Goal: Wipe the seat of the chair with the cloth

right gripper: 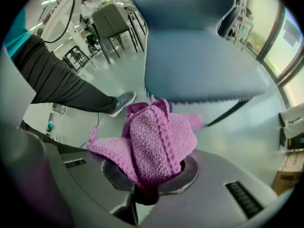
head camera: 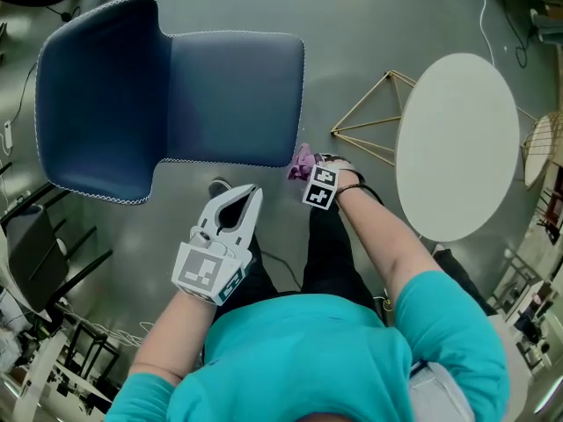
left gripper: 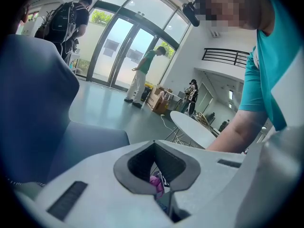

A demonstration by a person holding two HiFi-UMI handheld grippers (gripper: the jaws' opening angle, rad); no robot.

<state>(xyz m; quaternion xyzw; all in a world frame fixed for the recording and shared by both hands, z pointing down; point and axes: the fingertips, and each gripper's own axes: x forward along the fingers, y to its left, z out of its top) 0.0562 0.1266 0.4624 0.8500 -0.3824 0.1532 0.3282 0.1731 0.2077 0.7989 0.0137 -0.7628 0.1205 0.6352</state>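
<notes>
The blue chair's seat lies ahead of me, its backrest at the left. My right gripper hangs just off the seat's near right corner, shut on a pink knitted cloth. In the right gripper view the bunched cloth bulges out of the jaws of the right gripper, with the seat beyond and a little above. My left gripper is below the seat's front edge, shut and holding nothing. Through the left gripper a bit of pink cloth shows.
A white round table stands to the right, with a gold wire frame between it and the chair. Dark chairs and stands crowd the lower left. My own leg and shoe are under the chair's front. People stand by the glass doors.
</notes>
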